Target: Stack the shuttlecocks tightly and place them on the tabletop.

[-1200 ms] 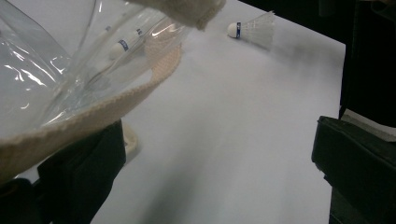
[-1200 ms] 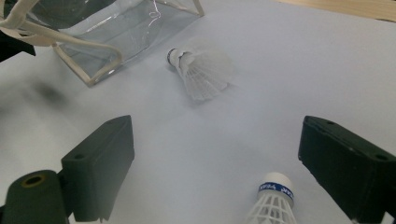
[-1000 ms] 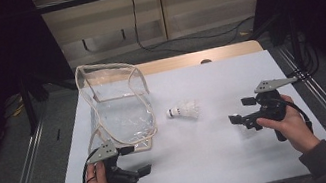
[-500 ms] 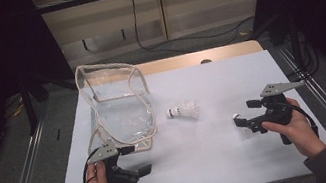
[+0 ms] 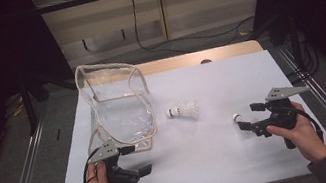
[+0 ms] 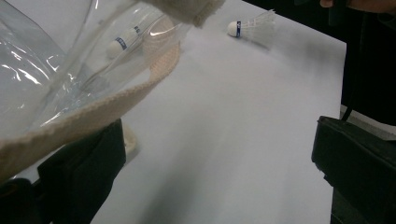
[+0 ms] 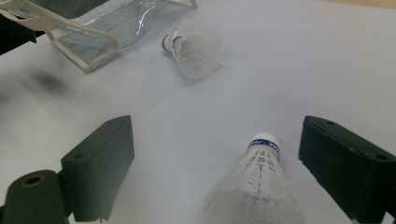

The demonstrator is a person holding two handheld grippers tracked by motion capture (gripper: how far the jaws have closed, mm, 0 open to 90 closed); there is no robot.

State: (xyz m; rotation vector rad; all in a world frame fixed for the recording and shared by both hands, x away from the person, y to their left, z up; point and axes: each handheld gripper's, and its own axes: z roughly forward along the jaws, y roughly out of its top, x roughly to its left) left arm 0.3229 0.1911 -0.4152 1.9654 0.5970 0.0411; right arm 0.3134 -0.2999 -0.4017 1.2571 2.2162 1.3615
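R gripper (image 5: 247, 118) jaws wide, shuttlecock (image 7: 258, 186) between (not pinched).

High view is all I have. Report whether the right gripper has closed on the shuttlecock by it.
Observer: No. In the right gripper view the right gripper is open, and the shuttlecock lies between the jaws, its cork clear of both pads.
Operator: Give me its heading.
Observer: The cork points away from the hand and sits nearer that view's right jaw.
Operator: Now check the left gripper.
Observer: The left gripper is open too. In the left gripper view, the cloth rim of the clear bag lies over one jaw, unclamped.
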